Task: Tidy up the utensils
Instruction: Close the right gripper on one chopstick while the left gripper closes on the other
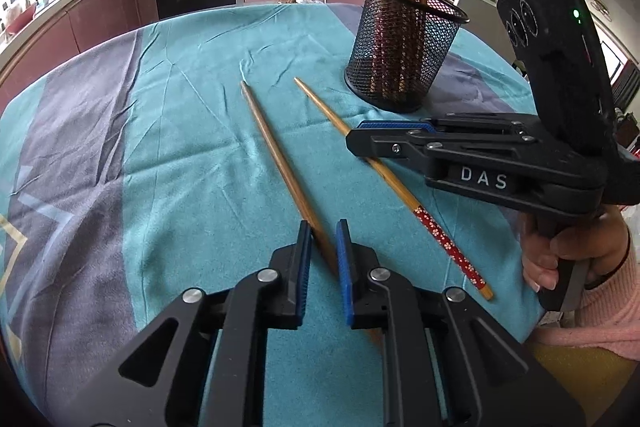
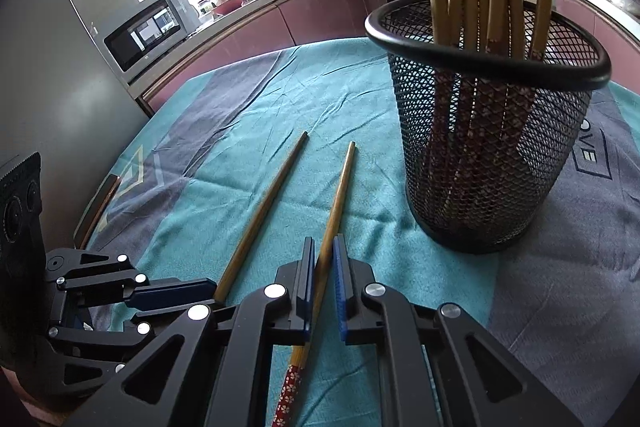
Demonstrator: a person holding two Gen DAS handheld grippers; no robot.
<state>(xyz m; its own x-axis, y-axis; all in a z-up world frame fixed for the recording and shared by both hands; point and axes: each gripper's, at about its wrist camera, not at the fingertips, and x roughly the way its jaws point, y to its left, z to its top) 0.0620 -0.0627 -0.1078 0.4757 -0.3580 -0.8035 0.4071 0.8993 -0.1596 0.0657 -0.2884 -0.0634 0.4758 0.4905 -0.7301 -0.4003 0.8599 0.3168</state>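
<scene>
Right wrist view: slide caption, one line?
Right gripper shut on a red-patterned chopstick lying on teal cloth, mesh holder ahead.

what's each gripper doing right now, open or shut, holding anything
Left gripper: shut on the plain brown wooden chopstick lying on the teal cloth.
Right gripper: shut on the bamboo chopstick with the red flowered end.
</scene>
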